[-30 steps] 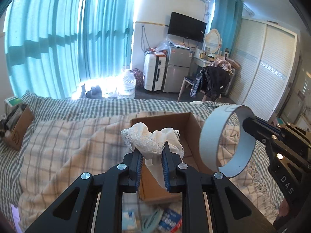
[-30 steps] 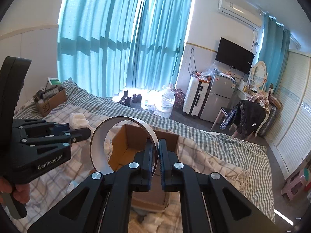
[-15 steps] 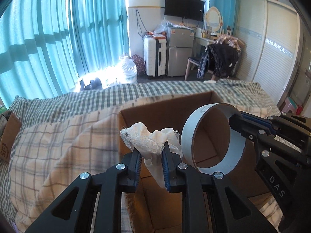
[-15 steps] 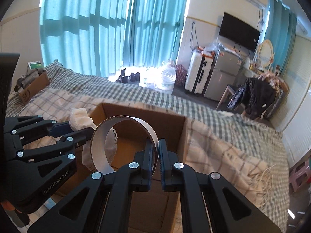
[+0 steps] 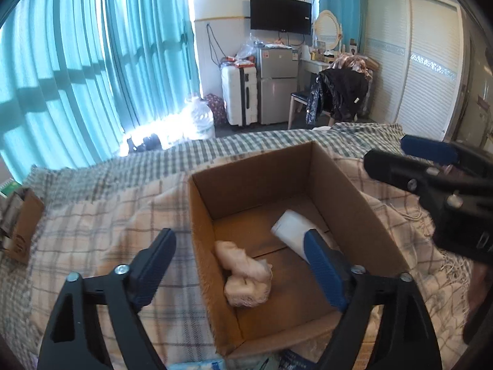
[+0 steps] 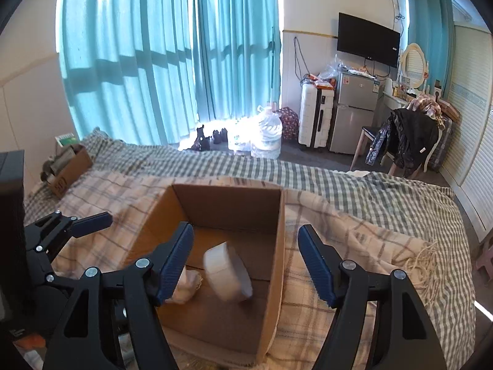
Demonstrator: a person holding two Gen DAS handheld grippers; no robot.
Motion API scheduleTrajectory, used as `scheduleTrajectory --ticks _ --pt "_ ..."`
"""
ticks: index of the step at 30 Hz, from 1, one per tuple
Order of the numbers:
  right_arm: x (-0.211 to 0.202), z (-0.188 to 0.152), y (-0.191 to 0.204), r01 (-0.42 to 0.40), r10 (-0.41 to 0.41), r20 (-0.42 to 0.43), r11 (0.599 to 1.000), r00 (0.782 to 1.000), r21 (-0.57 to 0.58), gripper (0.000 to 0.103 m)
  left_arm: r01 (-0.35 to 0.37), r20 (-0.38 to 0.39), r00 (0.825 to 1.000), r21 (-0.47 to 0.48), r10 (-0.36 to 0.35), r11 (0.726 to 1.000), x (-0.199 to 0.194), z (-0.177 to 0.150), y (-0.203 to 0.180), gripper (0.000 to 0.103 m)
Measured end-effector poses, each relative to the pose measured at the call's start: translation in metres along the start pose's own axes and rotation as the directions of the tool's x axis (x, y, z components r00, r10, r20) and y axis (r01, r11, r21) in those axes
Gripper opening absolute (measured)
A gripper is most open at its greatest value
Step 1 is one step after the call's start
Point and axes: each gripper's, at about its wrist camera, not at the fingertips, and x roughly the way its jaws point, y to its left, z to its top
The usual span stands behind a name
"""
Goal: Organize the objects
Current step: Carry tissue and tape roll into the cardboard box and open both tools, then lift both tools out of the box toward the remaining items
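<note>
- Left gripper [image 5: 240,265] spread wide and empty, poised above the near-left corner of the cardboard box [image 5: 200,231].
- Right gripper [image 6: 245,262] likewise splayed open, gripping nothing, hanging over the box's right wall.
- Lace-edged cloth bundle [image 5: 245,280] lying on the box floor at about 8 o'clock, hard against the left wall.
- White tape ring [image 6: 226,273] tilted and motion-blurred inside the box toward 2 o'clock, seemingly not yet settled; apart from the cloth.
- Box resting on a plaid blanket [image 5: 92,231] spread over the checked bed.
- More small packets [image 5: 197,365] glimpsed at 6 o'clock, just below the box's near edge.
- Best handled by lifting both grippers straight up clear of the walls before reaching for the next piece.
</note>
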Motion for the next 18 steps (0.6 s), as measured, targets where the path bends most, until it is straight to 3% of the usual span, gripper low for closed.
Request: scheduleTrajectory --ticks 3,5,11,16,18 --pt "-0.034 0.006 0.001 0.017 -0.017 0.025 1.000 1.000 -0.010 0.070 -0.018 0.037 0.999 -0.002 0.018 1.000 -0.034 0.003 0.000 0.090" --pt "-0.063 0.010 0.002 0.027 -0.025 0.052 0.999 0.998 -0.025 0.072 -0.019 0.060 0.998 -0.021 0.020 1.000 -0.060 0.003 0.002 0.097" --pt "-0.150 0.011 0.005 0.027 -0.020 0.118 0.998 0.993 -0.059 0.085 -0.043 0.136 0.989 -0.067 0.052 0.997 -0.134 -0.002 0.008 0.103" --pt "-0.200 -0.009 0.009 0.047 -0.032 0.163 0.995 0.986 -0.084 0.103 -0.049 0.143 0.988 -0.090 0.062 0.995 -0.172 -0.022 0.011 0.103" --pt "-0.211 -0.022 0.012 0.054 -0.036 0.173 0.993 0.984 -0.103 0.103 -0.056 0.136 0.988 -0.099 0.070 0.993 -0.180 -0.036 0.015 0.103"
